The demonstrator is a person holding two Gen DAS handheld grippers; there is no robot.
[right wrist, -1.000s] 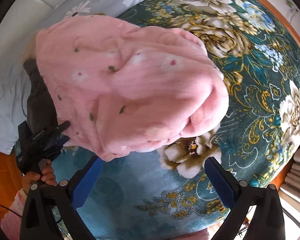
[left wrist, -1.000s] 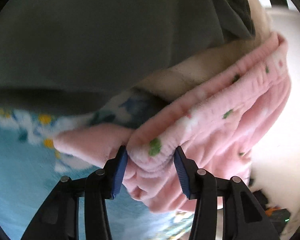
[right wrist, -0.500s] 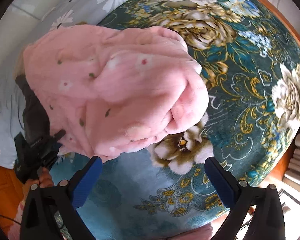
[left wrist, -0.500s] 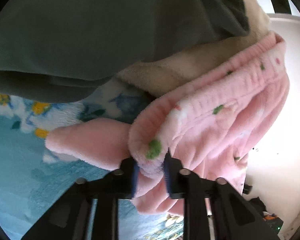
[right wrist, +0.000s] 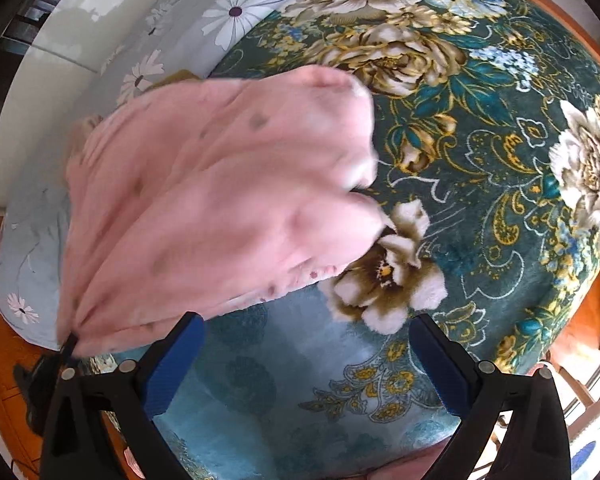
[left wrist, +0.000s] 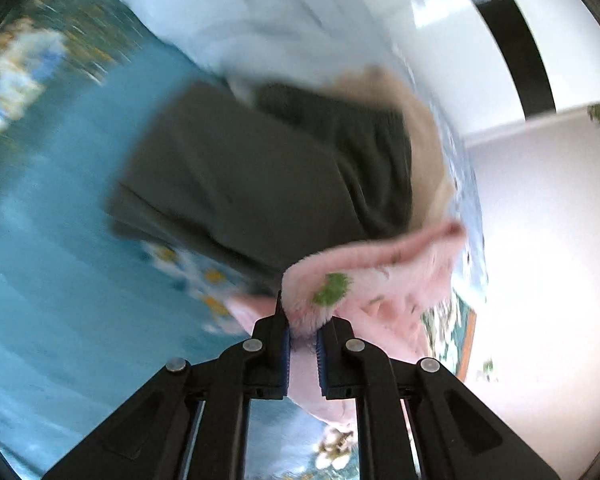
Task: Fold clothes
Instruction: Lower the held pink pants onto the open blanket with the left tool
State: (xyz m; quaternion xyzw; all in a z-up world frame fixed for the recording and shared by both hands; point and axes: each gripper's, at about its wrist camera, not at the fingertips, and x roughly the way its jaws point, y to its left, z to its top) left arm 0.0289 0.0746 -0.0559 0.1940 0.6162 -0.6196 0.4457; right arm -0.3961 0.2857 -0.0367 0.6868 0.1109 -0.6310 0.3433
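Left wrist view, blurred: the left gripper (left wrist: 302, 342) is clamped on the pink fleece garment's (left wrist: 374, 276) edge; a dark green garment (left wrist: 260, 176), probably folded, lies beyond on the floral blanket (left wrist: 52, 248).

Right wrist view: the right gripper (right wrist: 306, 364) has its 2 fingers wide apart, gripping nothing; the pink fleece garment (right wrist: 220, 200) hangs lifted over the blanket's (right wrist: 480, 160) left side.

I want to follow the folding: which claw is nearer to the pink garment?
Left. The left claw is shut on the pink garment; the right claw is open, apart from it.
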